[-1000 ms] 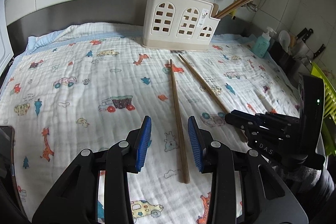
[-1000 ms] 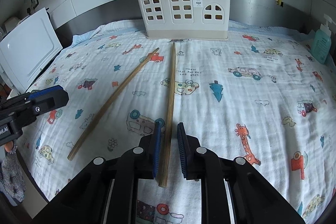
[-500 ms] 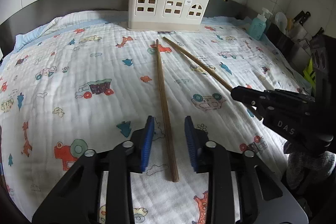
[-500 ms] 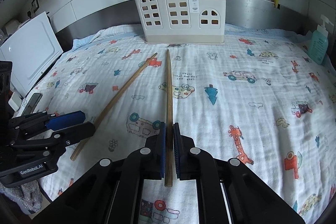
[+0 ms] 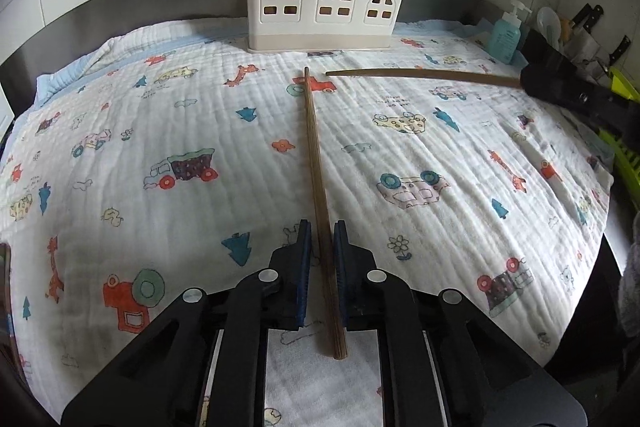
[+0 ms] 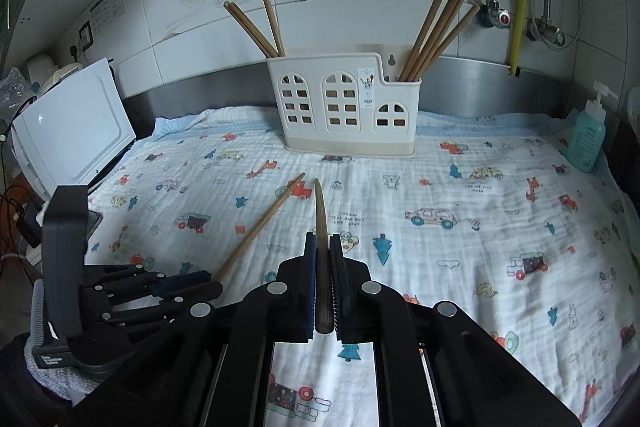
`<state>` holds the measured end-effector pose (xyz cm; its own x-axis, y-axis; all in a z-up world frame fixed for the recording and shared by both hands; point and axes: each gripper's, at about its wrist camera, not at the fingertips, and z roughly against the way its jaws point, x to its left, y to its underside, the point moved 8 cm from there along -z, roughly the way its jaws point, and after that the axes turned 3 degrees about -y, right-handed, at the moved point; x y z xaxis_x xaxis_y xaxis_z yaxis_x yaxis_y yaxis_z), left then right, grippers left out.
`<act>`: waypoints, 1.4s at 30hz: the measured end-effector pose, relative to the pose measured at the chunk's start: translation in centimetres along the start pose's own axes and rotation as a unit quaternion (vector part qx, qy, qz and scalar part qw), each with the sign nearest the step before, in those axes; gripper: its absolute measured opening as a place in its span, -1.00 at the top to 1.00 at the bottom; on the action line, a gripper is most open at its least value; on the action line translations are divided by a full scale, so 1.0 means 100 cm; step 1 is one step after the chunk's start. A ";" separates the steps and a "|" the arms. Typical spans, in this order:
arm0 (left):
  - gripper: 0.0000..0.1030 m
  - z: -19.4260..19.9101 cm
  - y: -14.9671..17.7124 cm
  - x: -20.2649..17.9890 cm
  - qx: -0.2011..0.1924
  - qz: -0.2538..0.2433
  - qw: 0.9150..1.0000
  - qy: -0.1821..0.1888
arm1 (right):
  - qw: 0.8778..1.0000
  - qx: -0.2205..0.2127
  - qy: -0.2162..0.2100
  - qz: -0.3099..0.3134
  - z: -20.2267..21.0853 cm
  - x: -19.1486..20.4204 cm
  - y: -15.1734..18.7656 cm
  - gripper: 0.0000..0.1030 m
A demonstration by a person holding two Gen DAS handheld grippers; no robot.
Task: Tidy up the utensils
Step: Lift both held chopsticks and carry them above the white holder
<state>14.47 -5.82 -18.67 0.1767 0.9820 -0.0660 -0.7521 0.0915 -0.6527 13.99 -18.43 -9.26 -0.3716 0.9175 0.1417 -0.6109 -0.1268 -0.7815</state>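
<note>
Two long wooden chopsticks are in play. One chopstick (image 5: 316,163) lies on the printed cloth; my left gripper (image 5: 320,231) has its blue pads closed around its near end. My right gripper (image 6: 324,243) is shut on the other chopstick (image 6: 320,211) and holds it lifted above the cloth, tip pointing at the holder; in the left wrist view it (image 5: 424,75) hangs in the air at the right. The cream utensil holder (image 6: 344,107) stands at the back with several chopsticks in its left and right compartments.
A cartoon-print cloth (image 5: 160,131) covers the counter. A teal soap bottle (image 6: 588,139) stands at the back right, a white appliance (image 6: 72,131) at the left. Knives and a green rack (image 5: 624,87) sit past the right edge. Pipes run down the tiled wall.
My left gripper moved forward over the lying chopstick and closed its pads on it. My right gripper shut on the other chopstick and lifted it off the cloth.
</note>
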 end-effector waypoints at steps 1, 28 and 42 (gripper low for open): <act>0.83 0.000 0.000 -0.001 -0.001 -0.005 1.000 -0.009 | 1.000 -0.005 0.001 0.002 0.004 0.001 -0.003 0.87; 0.89 0.072 -0.105 0.017 -0.117 0.018 0.992 0.034 | 0.996 -0.071 -0.014 0.052 0.053 0.003 -0.106 0.87; 0.90 0.102 -0.183 0.009 -0.150 -0.015 0.987 0.059 | 0.989 -0.127 0.009 0.071 0.080 -0.020 -0.217 0.87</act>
<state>21.91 -4.91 0.93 0.2820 0.9519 -0.1197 -0.5272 0.0495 -0.8483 22.39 -20.56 12.24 -0.4264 0.9045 0.0110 -0.3571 -0.1572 -0.9208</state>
